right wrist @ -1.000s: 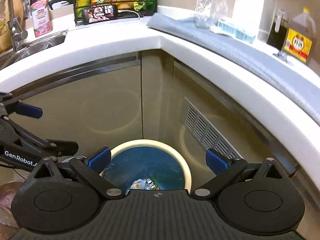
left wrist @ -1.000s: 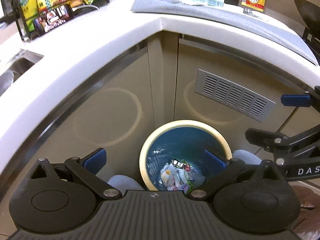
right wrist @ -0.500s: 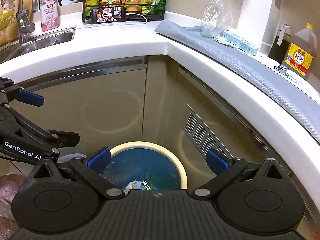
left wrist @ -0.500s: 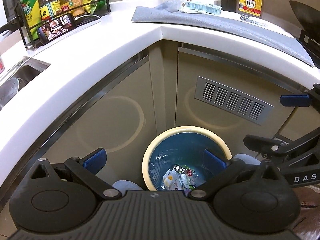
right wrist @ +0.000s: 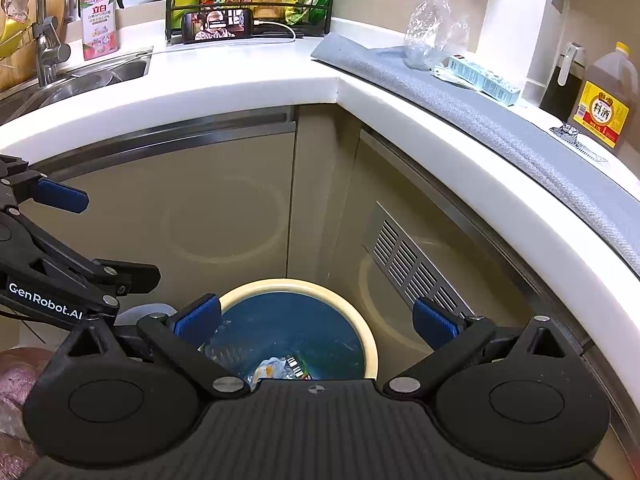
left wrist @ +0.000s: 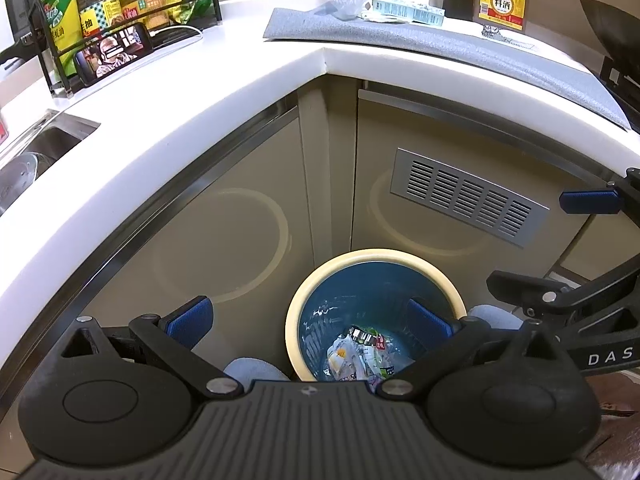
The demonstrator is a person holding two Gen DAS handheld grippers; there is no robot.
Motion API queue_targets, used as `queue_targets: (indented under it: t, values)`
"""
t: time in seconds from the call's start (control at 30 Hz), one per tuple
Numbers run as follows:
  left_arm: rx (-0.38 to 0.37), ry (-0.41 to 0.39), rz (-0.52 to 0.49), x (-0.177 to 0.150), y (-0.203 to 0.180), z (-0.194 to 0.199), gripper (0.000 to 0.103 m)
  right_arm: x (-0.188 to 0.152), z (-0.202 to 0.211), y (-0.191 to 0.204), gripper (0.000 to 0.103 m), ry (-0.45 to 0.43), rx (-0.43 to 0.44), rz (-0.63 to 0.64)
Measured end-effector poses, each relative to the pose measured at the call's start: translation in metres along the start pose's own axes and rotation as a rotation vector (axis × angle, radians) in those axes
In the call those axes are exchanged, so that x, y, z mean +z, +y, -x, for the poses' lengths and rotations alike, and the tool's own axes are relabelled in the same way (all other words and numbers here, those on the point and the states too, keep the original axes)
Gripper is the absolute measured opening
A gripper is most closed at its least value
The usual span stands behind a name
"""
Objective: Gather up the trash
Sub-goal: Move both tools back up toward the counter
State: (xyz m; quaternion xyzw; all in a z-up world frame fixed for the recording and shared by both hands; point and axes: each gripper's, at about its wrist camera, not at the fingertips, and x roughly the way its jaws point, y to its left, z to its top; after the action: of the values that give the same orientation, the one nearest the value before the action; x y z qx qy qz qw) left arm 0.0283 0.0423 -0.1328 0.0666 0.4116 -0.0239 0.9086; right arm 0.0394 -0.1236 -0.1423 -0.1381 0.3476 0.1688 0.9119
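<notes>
Both grippers, left gripper (left wrist: 308,322) and right gripper (right wrist: 316,318), hang above the bin (left wrist: 374,258), fingers apart and empty; next, probably, the clear bag (right wrist: 430,30) at the counter's (right wrist: 248,68) back edge.

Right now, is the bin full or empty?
Neither: nearly empty. The bin has a small heap of wrappers at the bottom, and its blue inner wall shows bare high above them.
</notes>
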Motion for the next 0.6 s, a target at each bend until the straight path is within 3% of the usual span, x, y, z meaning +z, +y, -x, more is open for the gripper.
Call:
queue_targets:
  t: [0.4, 0.6]
  values:
    - [-0.002, 0.005, -0.005, 0.001, -0.001, -0.006, 0.103, -0.002, -0.006, -0.008, 0.102, 0.002, 0.007, -0.024]
    - [0.037, -0.038, -0.012, 0.007, -0.001, -0.001, 0.103, 0.001, -0.005, -0.023, 0.102, -0.043, -0.003, -0.081]
